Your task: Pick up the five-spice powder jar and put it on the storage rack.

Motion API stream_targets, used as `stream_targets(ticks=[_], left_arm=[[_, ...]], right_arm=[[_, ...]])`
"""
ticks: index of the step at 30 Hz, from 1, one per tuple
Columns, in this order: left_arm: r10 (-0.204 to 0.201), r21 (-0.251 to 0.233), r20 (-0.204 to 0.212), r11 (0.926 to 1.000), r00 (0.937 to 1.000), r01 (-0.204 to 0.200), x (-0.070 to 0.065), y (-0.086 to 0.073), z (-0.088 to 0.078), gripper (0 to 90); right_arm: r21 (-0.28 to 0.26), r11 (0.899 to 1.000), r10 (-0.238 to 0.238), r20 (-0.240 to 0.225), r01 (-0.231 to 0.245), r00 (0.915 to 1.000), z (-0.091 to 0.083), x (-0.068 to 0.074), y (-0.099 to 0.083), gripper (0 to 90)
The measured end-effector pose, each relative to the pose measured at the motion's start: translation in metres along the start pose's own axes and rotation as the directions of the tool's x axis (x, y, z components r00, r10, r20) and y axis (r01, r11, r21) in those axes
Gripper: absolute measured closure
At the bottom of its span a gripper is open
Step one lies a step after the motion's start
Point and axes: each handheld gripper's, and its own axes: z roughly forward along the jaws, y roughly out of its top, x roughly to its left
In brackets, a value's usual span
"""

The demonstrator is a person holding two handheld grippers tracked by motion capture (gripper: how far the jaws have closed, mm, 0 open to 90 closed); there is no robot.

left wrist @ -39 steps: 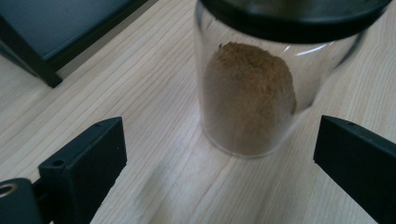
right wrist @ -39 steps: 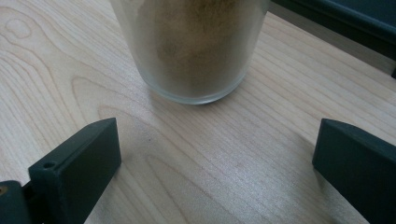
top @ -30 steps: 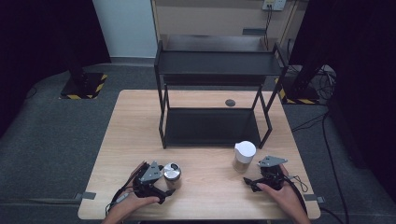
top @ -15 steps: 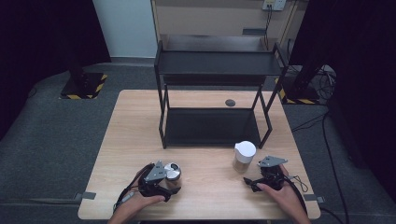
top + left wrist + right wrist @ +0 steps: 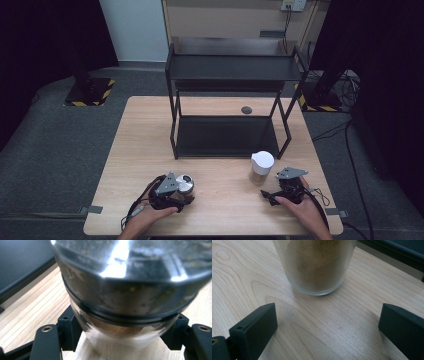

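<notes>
Left gripper point(image 5: 184, 192): seen lower left of the high view; its jaws have just been closing and are clamped on the steel-lidded jar point(image 5: 185, 184), brown powder held inside point(image 5: 117, 328).
Right gripper point(image 5: 270, 196): lower right, jaws held apart, nothing gripped.
White-lidded jar point(image 5: 261, 167): placed just beyond the right gripper, tan powder contained.
Black shelf point(image 5: 225, 135): set at centre, farther back.

A black two-tier metal shelf rack point(image 5: 230, 100) stands at the far half of the light wooden table point(image 5: 150, 130). A small dark disc point(image 5: 246, 110) lies on the tabletop behind the rack's lower shelf.
</notes>
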Motion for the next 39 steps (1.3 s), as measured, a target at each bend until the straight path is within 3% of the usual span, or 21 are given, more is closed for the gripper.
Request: stream_targets(ticks=[2,5,18,24,32,39], left_arm=[[-0.009,-0.022,0.011,0.9997,0.9999,0.009,0.002,0.000,0.000,29.6],[0.019,-0.012,0.011,0.9998,0.9998,-0.019,0.006,0.012,0.001,29.7],[0.068,0.000,0.014,0.9977,0.9976,-0.068,0.027,0.049,0.014,29.7],[0.082,0.008,0.020,0.9966,0.9965,-0.082,0.039,0.072,0.017,29.7],[0.072,0.012,0.012,0.9974,0.9974,-0.072,0.052,0.090,0.021,29.8],[0.094,0.024,0.015,0.9953,0.9955,-0.094,0.065,0.115,0.021,29.8]], right_arm=[[0.000,1.000,0.001,0.000,-0.001,1.0000,0.000,0.000,0.000,2.6],[0.000,1.000,0.000,0.000,0.000,1.0000,0.000,0.000,0.000,2.6],[0.000,1.000,0.001,-0.001,-0.001,1.0000,0.000,0.000,0.000,2.6],[0.000,1.000,0.001,-0.001,-0.001,1.0000,0.000,0.000,0.000,2.6],[0.000,1.000,0.001,-0.001,-0.001,1.0000,0.000,0.000,0.000,2.6],[0.000,1.000,0.000,-0.001,0.000,1.0000,0.000,0.000,0.000,2.6]])
